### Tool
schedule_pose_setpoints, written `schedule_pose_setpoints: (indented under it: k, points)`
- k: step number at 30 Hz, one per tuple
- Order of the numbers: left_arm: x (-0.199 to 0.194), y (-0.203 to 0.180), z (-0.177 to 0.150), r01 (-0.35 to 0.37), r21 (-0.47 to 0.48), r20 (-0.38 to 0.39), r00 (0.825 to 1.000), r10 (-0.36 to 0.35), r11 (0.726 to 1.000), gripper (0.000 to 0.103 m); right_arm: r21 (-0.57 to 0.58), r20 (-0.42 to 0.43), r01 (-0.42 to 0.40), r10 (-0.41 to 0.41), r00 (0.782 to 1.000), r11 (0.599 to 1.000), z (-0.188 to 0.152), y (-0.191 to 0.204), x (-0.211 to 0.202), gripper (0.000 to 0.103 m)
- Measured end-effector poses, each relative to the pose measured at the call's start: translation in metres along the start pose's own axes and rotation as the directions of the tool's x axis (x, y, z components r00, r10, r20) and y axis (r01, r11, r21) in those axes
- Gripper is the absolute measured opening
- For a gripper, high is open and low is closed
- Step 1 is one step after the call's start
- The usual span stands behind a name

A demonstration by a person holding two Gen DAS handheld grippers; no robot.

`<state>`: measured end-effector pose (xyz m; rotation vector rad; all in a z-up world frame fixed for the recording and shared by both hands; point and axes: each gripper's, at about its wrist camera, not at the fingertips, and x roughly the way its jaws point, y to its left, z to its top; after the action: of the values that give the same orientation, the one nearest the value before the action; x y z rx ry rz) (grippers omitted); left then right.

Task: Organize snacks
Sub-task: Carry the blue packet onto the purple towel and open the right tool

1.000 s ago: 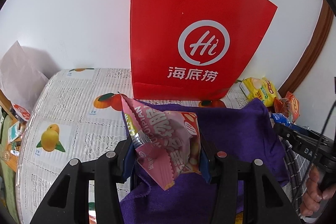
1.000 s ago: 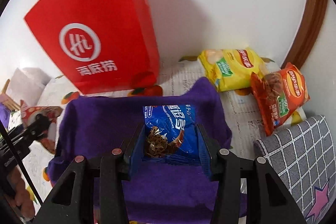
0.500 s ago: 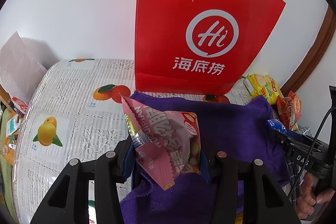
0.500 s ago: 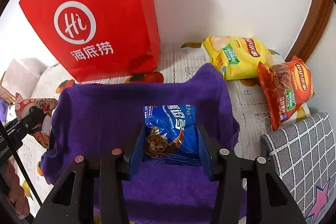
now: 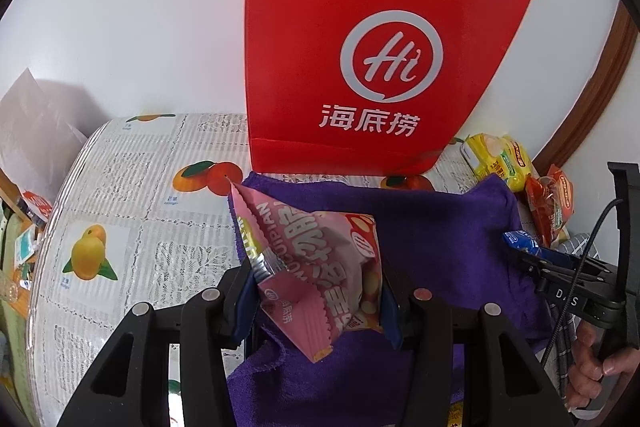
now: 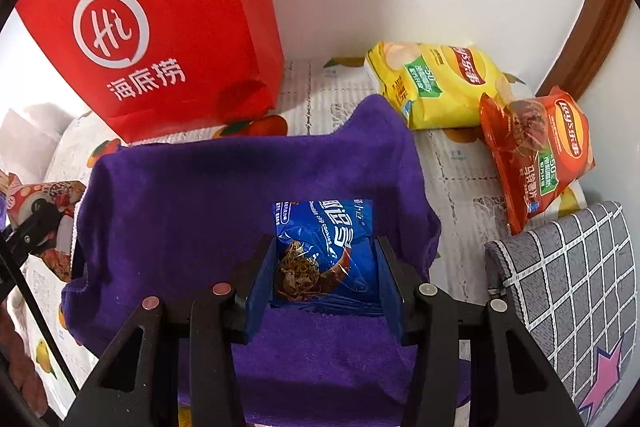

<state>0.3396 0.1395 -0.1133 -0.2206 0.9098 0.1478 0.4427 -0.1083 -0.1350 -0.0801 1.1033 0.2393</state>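
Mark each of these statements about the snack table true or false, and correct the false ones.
1. The left gripper is shut on a pink snack packet. True.
2. The right gripper is empty. False: it is shut on a blue cookie packet.
3. A red paper bag stands upright at the wall behind the purple cloth. True.
4. The yellow chip bag lies on the purple cloth. False: it lies on the fruit-print tablecloth beside the cloth.
5. The orange chip bag is inside the red paper bag. False: it lies on the tablecloth beside the yellow chip bag.
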Motion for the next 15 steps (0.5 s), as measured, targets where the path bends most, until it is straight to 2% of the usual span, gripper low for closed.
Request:
schedule_pose_setpoints:
  k: [15]
  points:
    - [0.002,-0.003,-0.002,-0.006,0.006,-0.006,1.000,0.006,1.000,0.048,-0.033,-0.041,-0.007,0.005,0.999,0.999,-0.002,0.010,0.016,0.048]
